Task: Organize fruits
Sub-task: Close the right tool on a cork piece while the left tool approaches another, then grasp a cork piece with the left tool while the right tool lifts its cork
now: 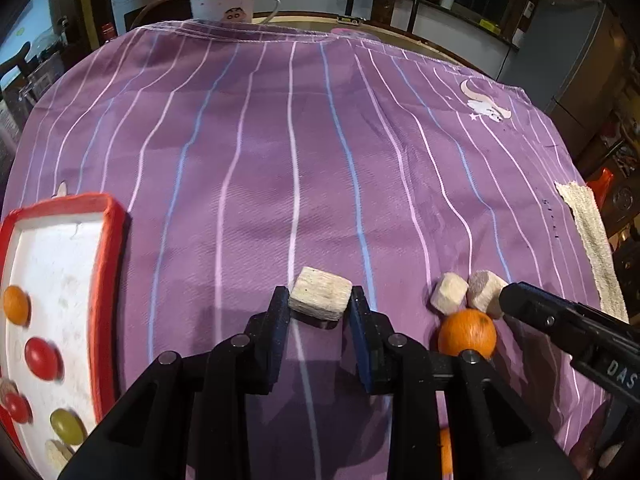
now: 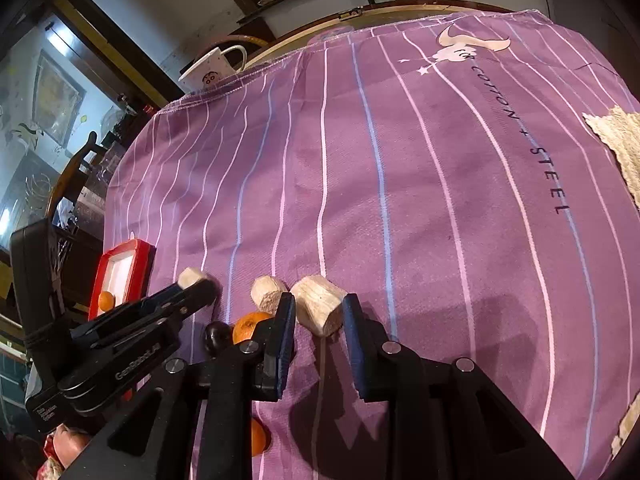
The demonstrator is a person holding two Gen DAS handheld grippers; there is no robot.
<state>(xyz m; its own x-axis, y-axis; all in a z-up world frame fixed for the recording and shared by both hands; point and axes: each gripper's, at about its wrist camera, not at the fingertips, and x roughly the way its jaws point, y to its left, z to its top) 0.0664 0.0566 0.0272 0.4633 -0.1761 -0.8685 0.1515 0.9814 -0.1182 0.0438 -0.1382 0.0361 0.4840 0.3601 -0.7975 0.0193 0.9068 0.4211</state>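
Purple striped cloth point(image 1: 320, 152) over a round table, fruit pieces scattered on it. Left gripper point(image 1: 320, 300): jaws moderately open, a pale cube point(image 1: 320, 298) lying between the fingertips — whether the pads touch its sides cannot be told, and it appears to rest on the cloth. Right gripper point(image 2: 319, 308): jaws likewise open around a second pale chunk point(image 2: 318, 308), its left side close against the left finger, a gap showing on the right; not clamped. Beside the right gripper's left finger, a third pale piece point(image 2: 267, 294), and just behind that finger a small orange point(image 2: 250, 326) with a dark round fruit point(image 2: 217, 336) to its left. In the left wrist view the same orange point(image 1: 466, 332) sits just right of the left gripper, the two pale pieces touching or nearly touching it beyond. Another orange fruit point(image 2: 258, 436) lies under the right gripper's body. Red-rimmed white tray point(image 1: 108, 248), well to the left of the left gripper, already holds an orange fruit, two red ones, a green grape point(image 1: 66, 426) and something pale. White mug point(image 1: 228, 4) at the far table edge; a beige woven cloth point(image 2: 616, 140) far right. Step in hand, by judgement: both grippers positioned to grasp pale pieces for sorting — roughly midway, several fruits loose. Next move calls for closing gently on each chunk, square to its flat sides, then lifting clear of the neighbours toward the tray.
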